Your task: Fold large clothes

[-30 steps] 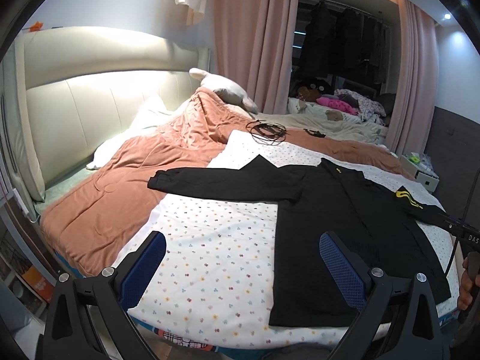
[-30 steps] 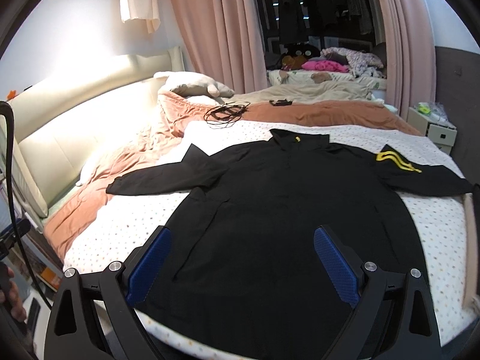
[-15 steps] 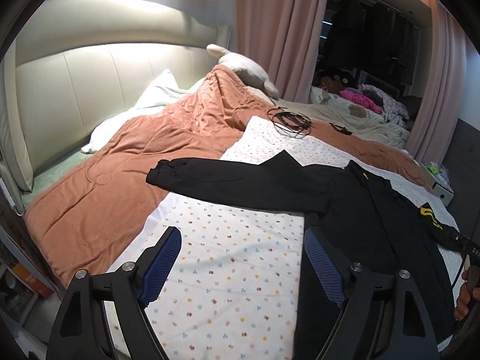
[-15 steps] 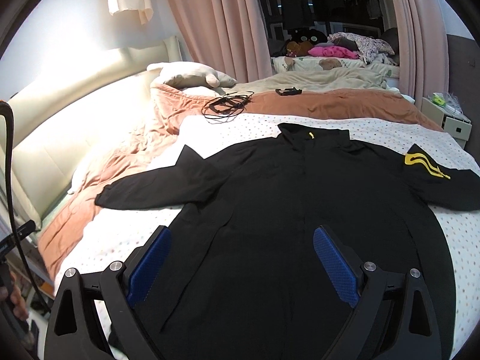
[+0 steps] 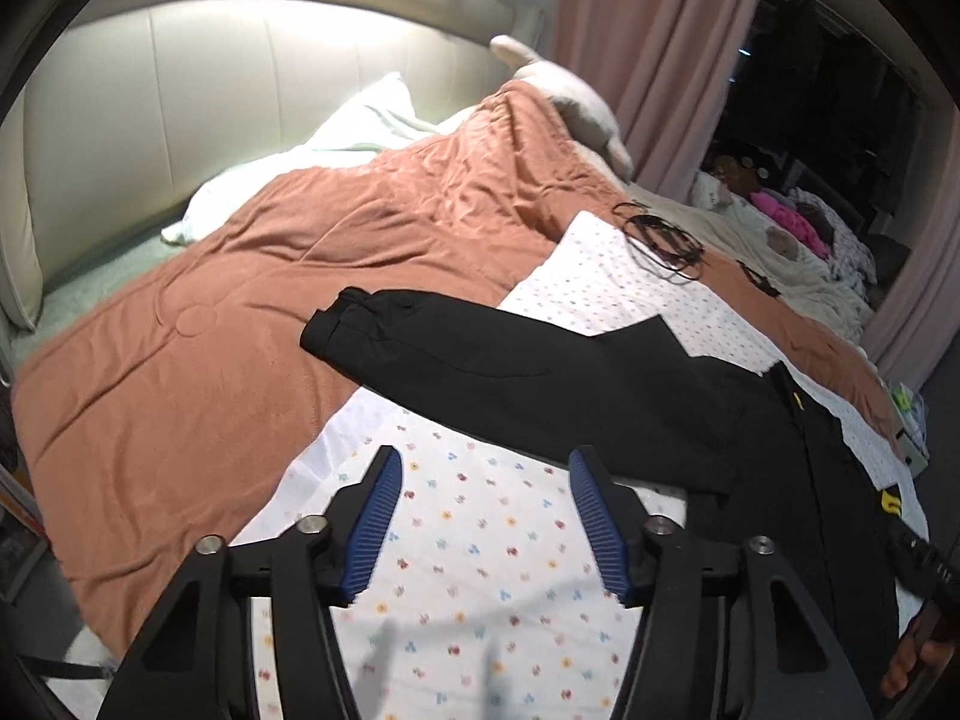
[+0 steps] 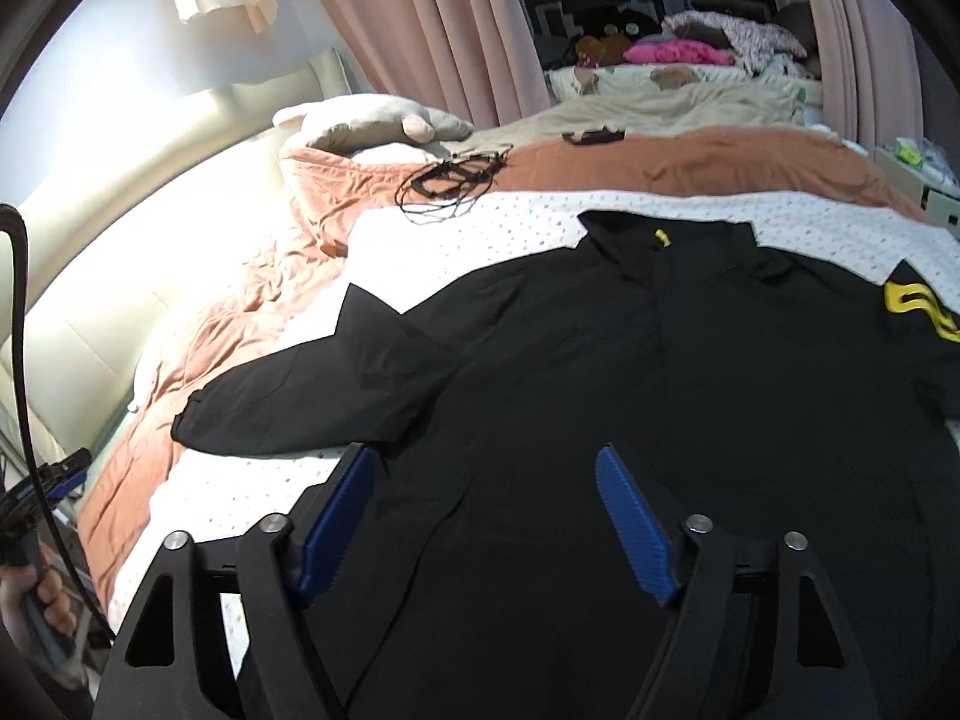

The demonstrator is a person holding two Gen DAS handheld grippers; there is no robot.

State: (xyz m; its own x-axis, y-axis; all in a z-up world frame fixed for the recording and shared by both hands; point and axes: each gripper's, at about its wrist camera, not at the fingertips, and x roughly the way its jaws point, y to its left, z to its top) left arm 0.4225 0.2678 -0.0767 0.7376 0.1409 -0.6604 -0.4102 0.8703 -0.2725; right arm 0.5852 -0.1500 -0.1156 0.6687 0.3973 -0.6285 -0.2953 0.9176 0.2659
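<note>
Black, thin-looking cloth: the jacket (image 6: 690,390) lies spread face-up on the bed's dotted sheet (image 5: 480,570), collar (image 6: 660,240) toward the far side, no fold made yet. Its left sleeve (image 5: 510,360) stretches out sideways, the cuff (image 5: 327,327) resting on the rust-orange quilt (image 5: 210,330). A yellow emblem (image 6: 918,306) marks the other sleeve.

By its look it is light, limp fabric, perhaps a little slick; it should drape and sag when lifted, so a pinch at one point will likely let the rest trail. Good holds, in my judgement, are the cuff or the shoulder seam for bringing the sleeve across the body, and the hem corners for the later fold.

Left tool (image 5: 480,516) hangs over the bare sheet just short of the sleeve, jaws spread, grasping nothing. Right tool (image 6: 480,510) hovers above the jacket's lower body, jaws likewise apart and empty.

Farther off lie a tangle of black cord (image 6: 450,180), a plush toy (image 6: 372,120), a cream headboard (image 5: 210,90) and pink curtains (image 6: 420,30).
</note>
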